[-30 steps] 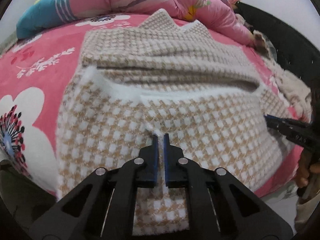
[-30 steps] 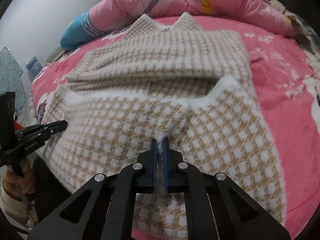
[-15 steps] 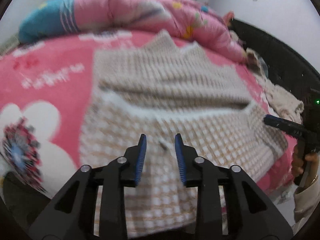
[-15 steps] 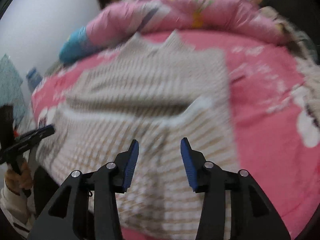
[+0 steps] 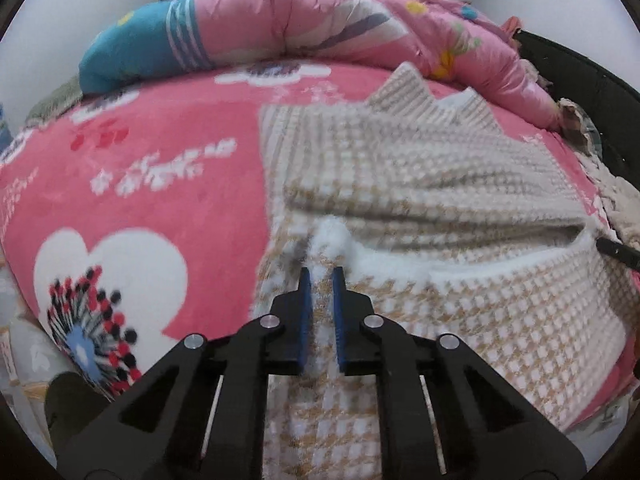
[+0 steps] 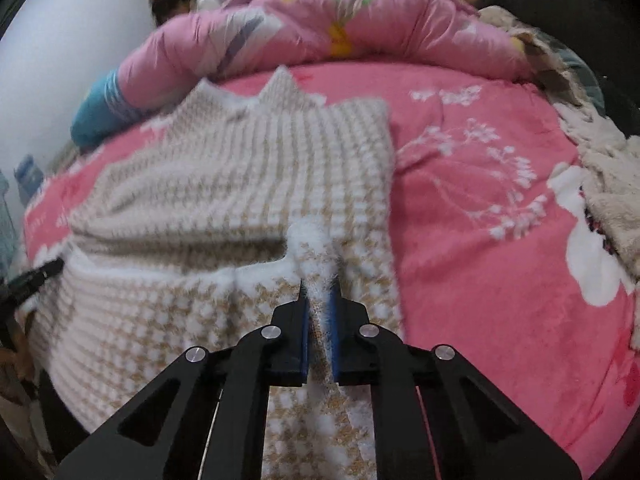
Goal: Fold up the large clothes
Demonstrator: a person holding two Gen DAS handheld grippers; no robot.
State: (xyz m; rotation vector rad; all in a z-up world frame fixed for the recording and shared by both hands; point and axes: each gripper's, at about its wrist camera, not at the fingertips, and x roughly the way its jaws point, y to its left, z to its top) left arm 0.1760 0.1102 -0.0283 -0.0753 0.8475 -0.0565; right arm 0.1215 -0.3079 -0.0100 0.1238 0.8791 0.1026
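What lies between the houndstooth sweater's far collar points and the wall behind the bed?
In both wrist views, a rolled pink quilt lies across the pink floral bedsheet, right behind the houndstooth sweater.

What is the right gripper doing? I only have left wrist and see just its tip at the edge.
Observer: The right gripper is shut on the sweater, with its fluffy white edge pinched between the jaws.
Operator: Where on that edge?
Observer: Near the right-hand corner, as the right wrist view shows it. The white trim bunches up just ahead of the tips.
Operator: Anything lying beside it on that side?
Observer: No. Next to the sweater's right side there is only bare pink sheet with a white sprig print.
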